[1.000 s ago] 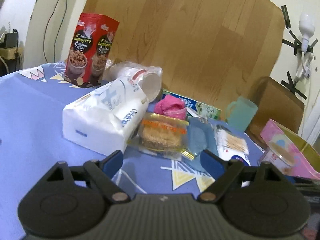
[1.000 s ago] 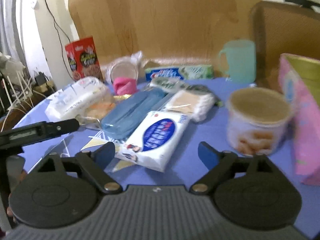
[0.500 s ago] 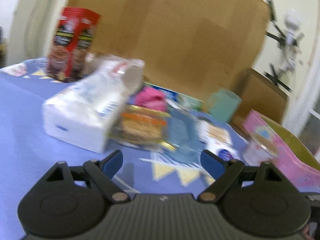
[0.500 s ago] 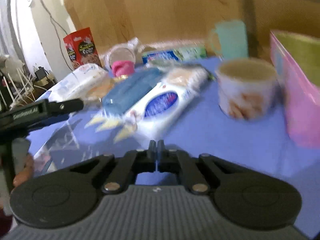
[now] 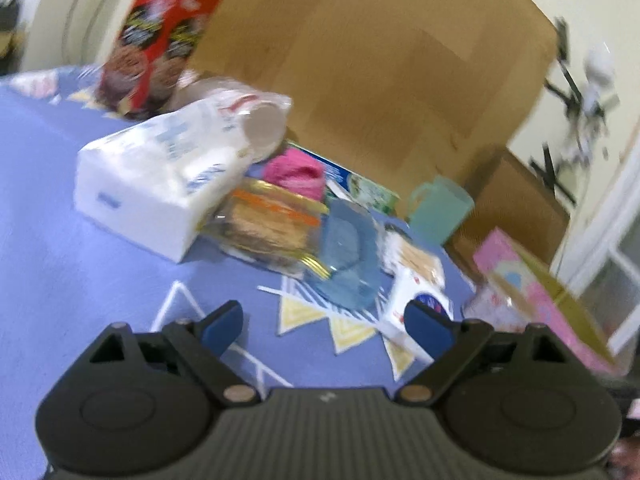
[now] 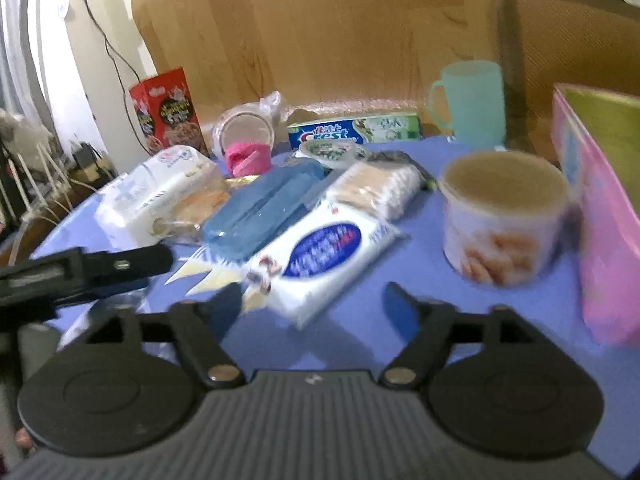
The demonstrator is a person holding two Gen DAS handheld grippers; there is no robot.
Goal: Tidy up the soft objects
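Blue desk (image 6: 420, 280) with yellow-and-white triangles; pink cloth (image 6: 246, 158); mint mug (image 6: 472, 102); red box (image 6: 168, 110); pink-and-gold box (image 6: 600, 216).

My right gripper (image 6: 314, 306) hangs with its jaws spread wide above the blue tablecloth (image 6: 420, 276), empty. Just ahead lies a white tissue pack (image 6: 324, 256), touching a blue packet (image 6: 256, 216); a biscuit tub (image 6: 504, 232) stands to the right.
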